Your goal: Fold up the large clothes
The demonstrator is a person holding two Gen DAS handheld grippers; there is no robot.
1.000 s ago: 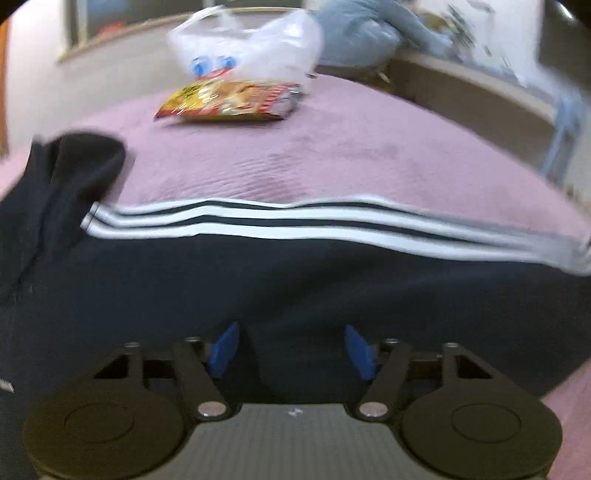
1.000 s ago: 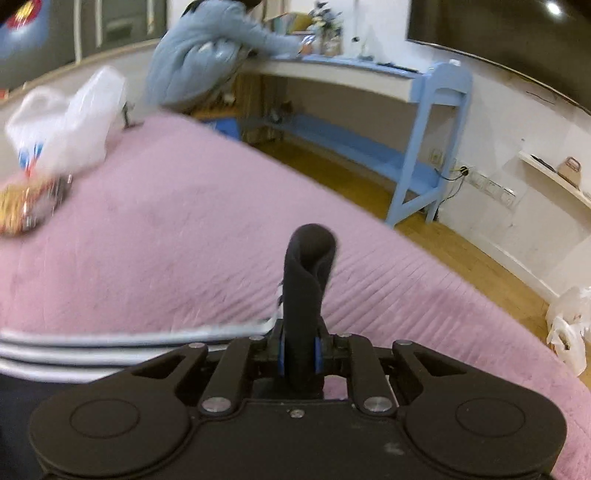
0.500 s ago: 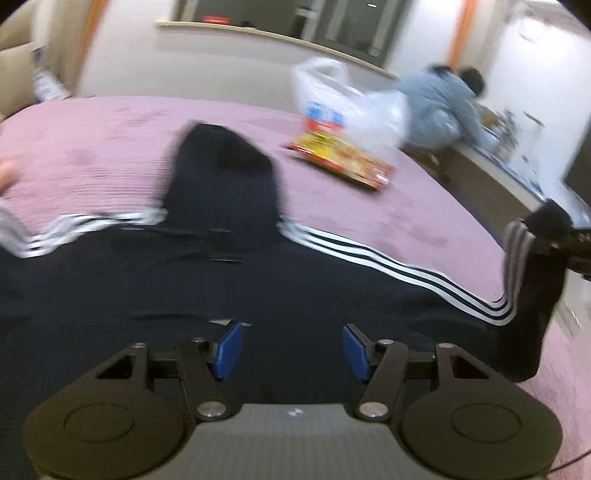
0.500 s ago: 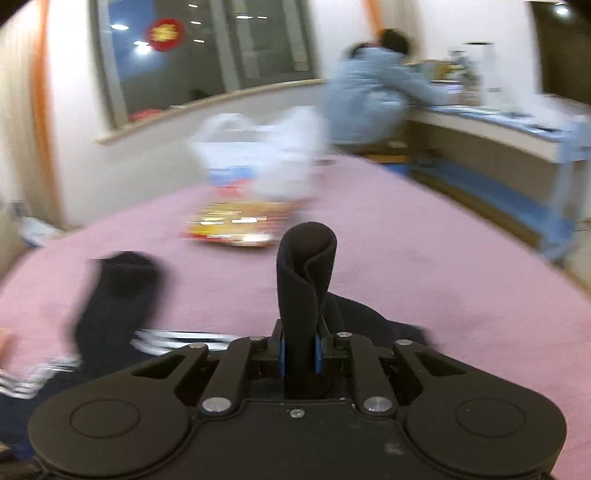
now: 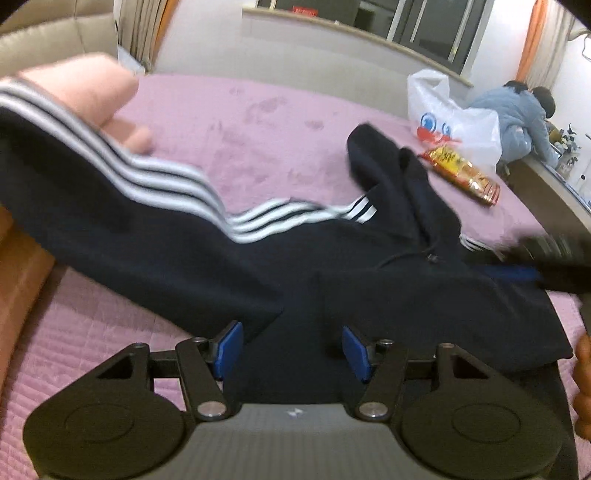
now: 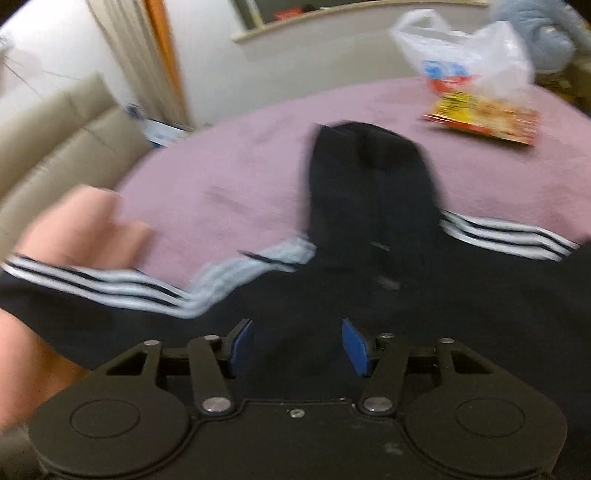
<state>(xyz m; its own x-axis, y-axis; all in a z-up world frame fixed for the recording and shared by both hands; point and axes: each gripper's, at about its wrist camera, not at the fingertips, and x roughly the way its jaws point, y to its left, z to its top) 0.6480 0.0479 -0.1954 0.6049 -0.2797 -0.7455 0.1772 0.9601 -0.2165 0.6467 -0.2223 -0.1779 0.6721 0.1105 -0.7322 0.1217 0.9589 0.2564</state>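
The black hooded jacket lies limp and light on the bed; striped sleeve cuffs suit gripping. The left claw stands wide, empty; the right claw is opening, nothing between.

I read this as a home bedroom: a bed with pink quilted cover, padded headboard, curtains, a window sill, and a desk beside the bed.

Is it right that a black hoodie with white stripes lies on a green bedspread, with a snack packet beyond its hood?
Not quite: the bedspread is pink-purple, not green, as the left wrist view shows. The black hoodie with white stripes does lie on it, and the snack packet sits beyond its hood.
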